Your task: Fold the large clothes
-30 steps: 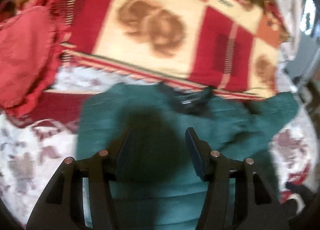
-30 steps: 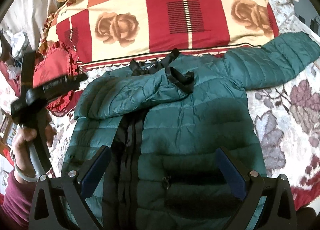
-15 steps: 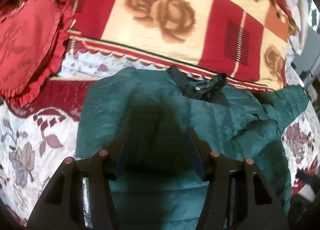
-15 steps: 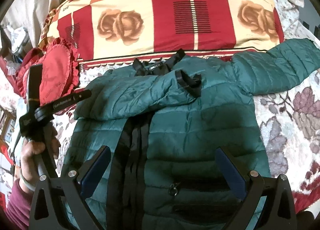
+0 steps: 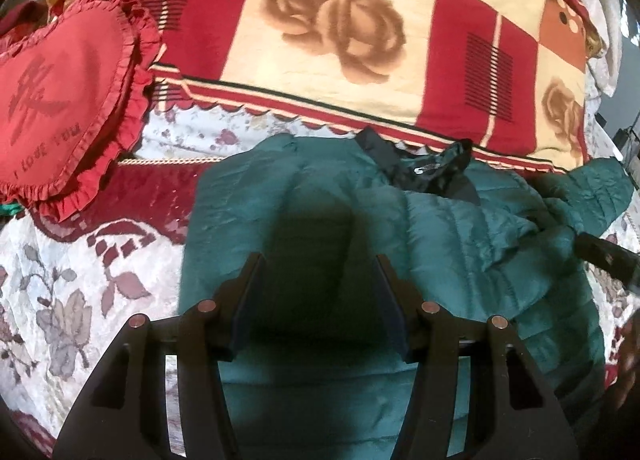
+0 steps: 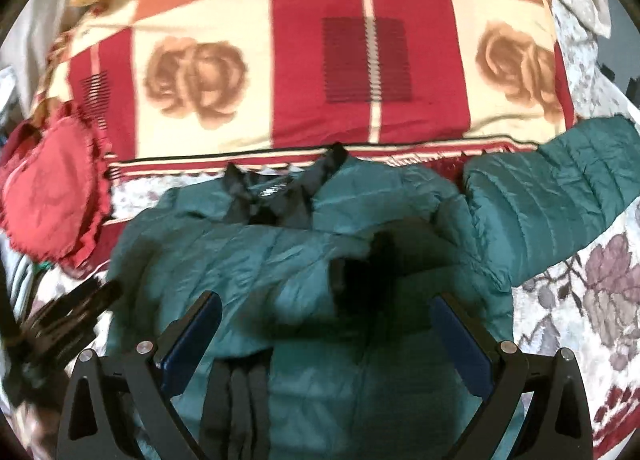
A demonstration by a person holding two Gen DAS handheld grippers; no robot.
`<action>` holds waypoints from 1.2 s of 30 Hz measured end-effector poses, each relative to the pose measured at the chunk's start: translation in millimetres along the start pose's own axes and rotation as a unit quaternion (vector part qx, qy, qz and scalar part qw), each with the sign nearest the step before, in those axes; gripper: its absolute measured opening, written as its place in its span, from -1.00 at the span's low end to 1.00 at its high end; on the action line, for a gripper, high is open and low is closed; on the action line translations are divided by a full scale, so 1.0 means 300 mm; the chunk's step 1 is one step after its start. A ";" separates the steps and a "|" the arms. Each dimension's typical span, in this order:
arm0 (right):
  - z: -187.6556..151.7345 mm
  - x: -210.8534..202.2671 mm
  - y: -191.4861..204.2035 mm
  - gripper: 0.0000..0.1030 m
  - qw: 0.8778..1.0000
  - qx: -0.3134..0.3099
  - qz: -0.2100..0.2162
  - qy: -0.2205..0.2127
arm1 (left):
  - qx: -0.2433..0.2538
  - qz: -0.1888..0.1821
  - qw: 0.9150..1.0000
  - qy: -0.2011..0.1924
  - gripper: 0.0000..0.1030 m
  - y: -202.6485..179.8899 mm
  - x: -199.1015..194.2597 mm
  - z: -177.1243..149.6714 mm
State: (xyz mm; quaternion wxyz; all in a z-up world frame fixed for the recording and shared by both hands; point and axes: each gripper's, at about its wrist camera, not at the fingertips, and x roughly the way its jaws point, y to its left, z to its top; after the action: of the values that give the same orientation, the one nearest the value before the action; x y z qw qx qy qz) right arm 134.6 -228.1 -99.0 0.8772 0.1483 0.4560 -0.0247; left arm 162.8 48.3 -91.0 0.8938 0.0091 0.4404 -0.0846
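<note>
Item: green puffer jacket (image 6: 420, 372), laid front-up on the flowered bedspread (image 5: 60, 292), collar (image 6: 276, 195) toward the patchwork rose quilt (image 6: 312, 71).

Condition: I log one sleeve (image 6: 248, 268) as folded across the chest, its dark cuff (image 6: 340, 280) lying near the middle. The other sleeve (image 6: 560, 187) lies stretched out to the side, unfolded. The black zipper strip (image 6: 236, 400) runs down the front. Body not yet folded in half, as far as I can see.

Left gripper (image 5: 316, 300): hovering over the shoulder on the folded side, fingers spread, nothing between them.

Right gripper (image 6: 326, 336): above the chest, fingers wide apart, also holding nothing. The right wrist view is smeared, so I may be misjudging how near it sits to the cuff.

Also present: red heart-shaped cushion (image 5: 60, 99), beside the jacket and apart from it.

Progress: I judge roughly a third done. Remaining: bring in the outstretched sleeve, then fold the body.
</note>
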 end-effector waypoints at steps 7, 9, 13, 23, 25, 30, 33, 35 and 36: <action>-0.065 0.142 -0.037 1.00 0.997 -0.021 -0.042 0.062 | -0.028 0.009 0.999 0.023 0.06 0.075 0.067 -0.020; -0.103 0.172 -0.044 1.00 0.995 -0.032 -0.045 0.081 | -0.032 0.010 0.999 0.033 0.06 0.085 0.091 -0.030; -0.106 0.155 -0.063 0.90 0.997 -0.028 -0.021 0.066 | -0.044 0.007 0.998 0.046 0.06 0.103 0.109 -0.042; -0.087 0.200 -0.016 -0.10 0.994 -0.040 0.056 0.090 | -0.081 -0.003 0.996 0.045 0.06 0.144 0.091 -0.031; -0.085 0.177 -0.011 -0.43 0.995 -0.053 0.051 0.064 | -0.082 -0.003 0.996 0.046 0.06 0.146 0.086 -0.029; -0.039 0.133 -0.006 -0.54 0.997 -0.083 0.009 0.002 | -0.088 -0.003 0.995 0.042 0.06 0.150 0.080 -0.010; -0.004 0.162 -0.033 -0.55 0.997 -0.081 -0.018 -0.001 | -0.093 -0.002 0.995 0.044 0.06 0.149 0.096 -0.002; 0.014 0.205 -0.057 -0.55 0.997 -0.068 -0.027 0.006 | -0.094 0.000 0.994 0.051 0.06 0.144 0.118 -0.005; 0.018 0.223 -0.065 -0.55 0.998 -0.062 -0.027 0.013 | -0.093 0.002 0.994 0.057 0.06 0.139 0.132 -0.008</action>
State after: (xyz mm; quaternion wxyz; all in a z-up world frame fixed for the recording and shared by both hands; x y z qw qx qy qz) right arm 174.3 -242.1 -154.7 0.8779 0.0810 0.4716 -0.0185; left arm 191.1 83.9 -126.2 0.8644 -0.0680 0.4965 -0.0411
